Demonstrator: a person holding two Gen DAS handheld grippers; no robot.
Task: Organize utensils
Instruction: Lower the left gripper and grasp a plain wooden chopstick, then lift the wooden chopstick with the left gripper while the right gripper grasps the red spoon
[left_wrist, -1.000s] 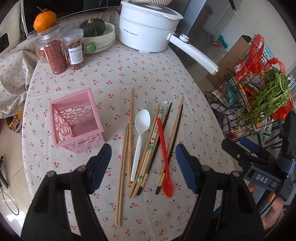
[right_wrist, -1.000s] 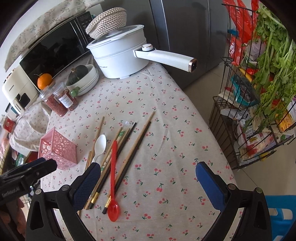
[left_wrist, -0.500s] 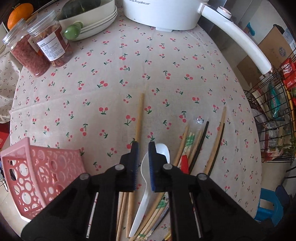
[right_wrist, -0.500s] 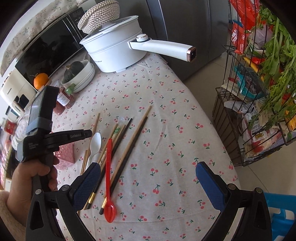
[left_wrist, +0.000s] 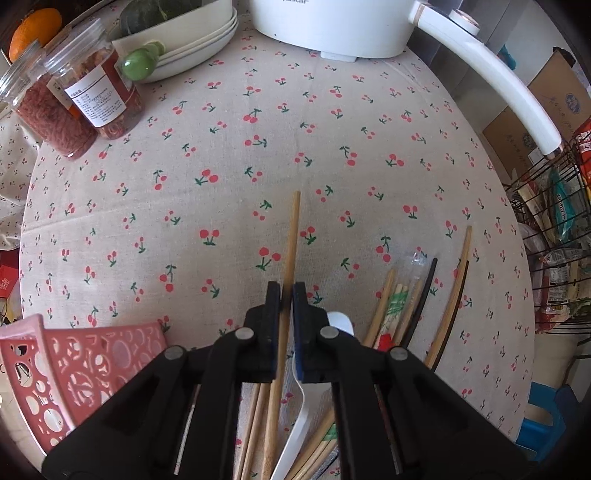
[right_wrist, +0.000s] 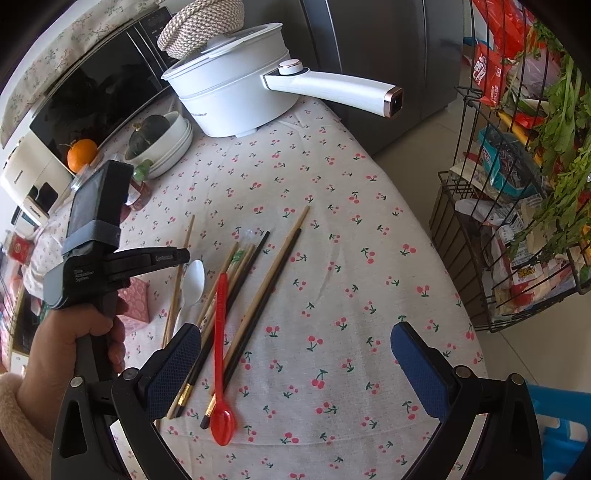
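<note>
Loose chopsticks (right_wrist: 258, 291) and two spoons (right_wrist: 221, 354) beside pink holder (left_wrist: 85, 369)

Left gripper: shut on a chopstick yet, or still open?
Shut on it. In the left wrist view the left gripper has its blue pads pressed against the light wooden chopstick, which runs out past the tips over the tablecloth.

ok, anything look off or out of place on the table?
The utensils lie loose in a fan on the tablecloth beside the pink holder. One chopstick pair is in its clear wrapper. Nothing spilled or broken.
</note>
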